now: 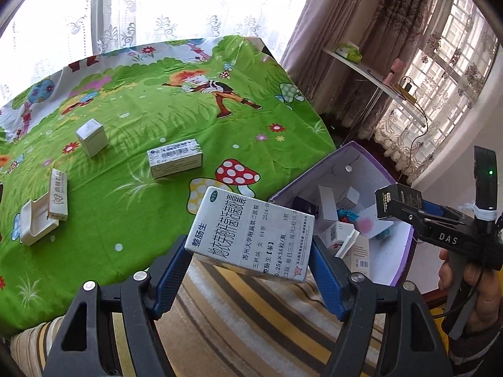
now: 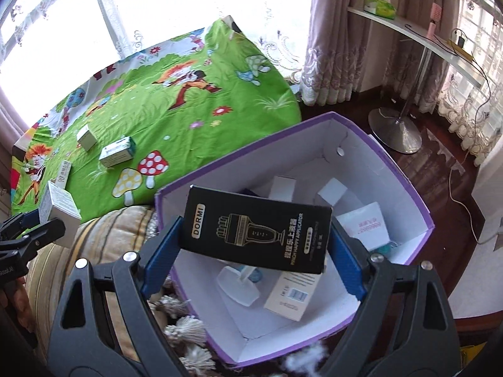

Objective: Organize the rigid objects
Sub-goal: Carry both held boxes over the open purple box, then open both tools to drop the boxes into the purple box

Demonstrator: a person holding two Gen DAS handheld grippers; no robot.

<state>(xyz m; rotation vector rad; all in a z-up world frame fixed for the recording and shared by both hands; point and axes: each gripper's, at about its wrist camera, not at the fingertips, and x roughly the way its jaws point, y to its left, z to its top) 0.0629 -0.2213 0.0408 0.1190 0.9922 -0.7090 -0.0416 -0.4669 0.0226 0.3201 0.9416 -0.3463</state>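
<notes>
My left gripper (image 1: 251, 251) is shut on a white medicine box (image 1: 251, 235) with black print, held beside the table's edge, left of the purple bin (image 1: 405, 251). My right gripper (image 2: 254, 235) is shut on a black DORMI box (image 2: 254, 229) and holds it over the open purple bin (image 2: 393, 169), which has several small boxes inside. In the left wrist view the right gripper (image 1: 405, 210) with its black box (image 1: 397, 201) hangs above the bin. In the right wrist view the left gripper (image 2: 47, 216) and its white box (image 2: 61, 207) show at the far left.
On the green cartoon tablecloth (image 1: 157, 94) lie a small white box (image 1: 92, 136), a longer white box (image 1: 175, 158), a cream box (image 1: 58, 195) and an open white case (image 1: 36, 224). A striped cushion (image 1: 251, 314) lies below. A white shelf on a metal stand (image 2: 399, 125) is to the right.
</notes>
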